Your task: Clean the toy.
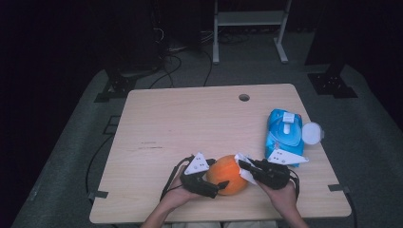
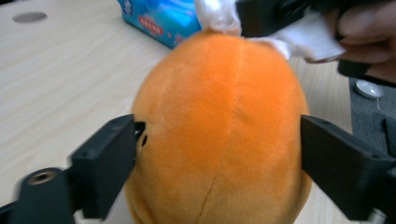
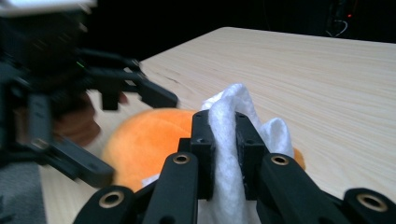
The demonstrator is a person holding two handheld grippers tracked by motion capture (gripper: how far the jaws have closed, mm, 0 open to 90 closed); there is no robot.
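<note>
Your left tool (image 1: 209, 183) grasps the orange plush toy (image 1: 229, 174) at the near edge of the tabletop (image 1: 190, 123), between your two hands. In the left gripper view, the two black jaws press against opposite sides of the orange plush toy (image 2: 219, 126), one on each flank, with the seam of the plush running down the middle between them.

Your right tool (image 1: 247, 170) is clenched on a white wipe (image 1: 245, 167). In the right gripper view, the white wipe (image 3: 229, 154) stands pinched between the two jaws and rises above their tips in a crumpled fold. The wipe touches the top of the toy on the side facing your right hand (image 1: 283, 197); the left gripper view shows the white wipe (image 2: 219, 16) lying against the upper end of the plush.

A blue pack of wipes (image 1: 284, 135) lies on the right part of the tabletop, beyond your right tool, with its round white lid (image 1: 312, 133) flipped open toward the right edge. A round hole (image 1: 244, 97) sits in the tabletop near the far edge.
</note>
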